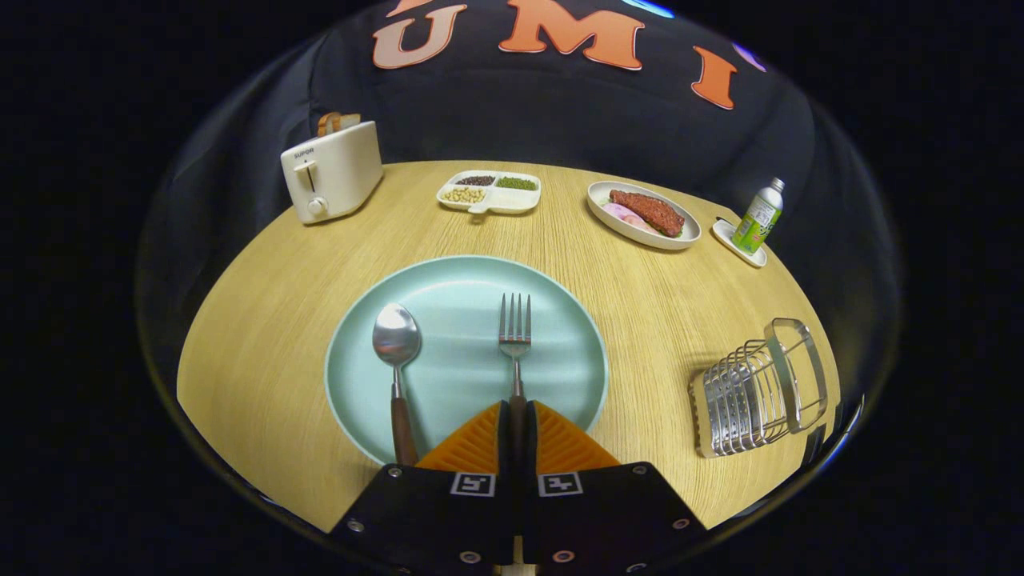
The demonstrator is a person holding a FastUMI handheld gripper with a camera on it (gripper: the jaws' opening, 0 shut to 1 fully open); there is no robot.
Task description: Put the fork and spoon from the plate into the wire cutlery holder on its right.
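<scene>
A pale green plate (560, 320) lies on the round wooden table, straight ahead of the fingers. On it a fork (514, 336) points away from me, and its dark wooden handle runs back between the two fingers. My gripper (518, 412) is shut on that handle at the plate's near rim. A spoon (396, 352) with a wooden handle lies on the plate to the left of the fork, parallel to it. The wire cutlery holder (756, 392) stands on the table to the right of the plate, apart from it.
Beyond the plate stand a white toaster (332, 170) at the far left, a divided dish of beans (490, 192), an oval dish of food (644, 214) and a green bottle (758, 216) on a small tray. The table's edge runs close behind the wire holder.
</scene>
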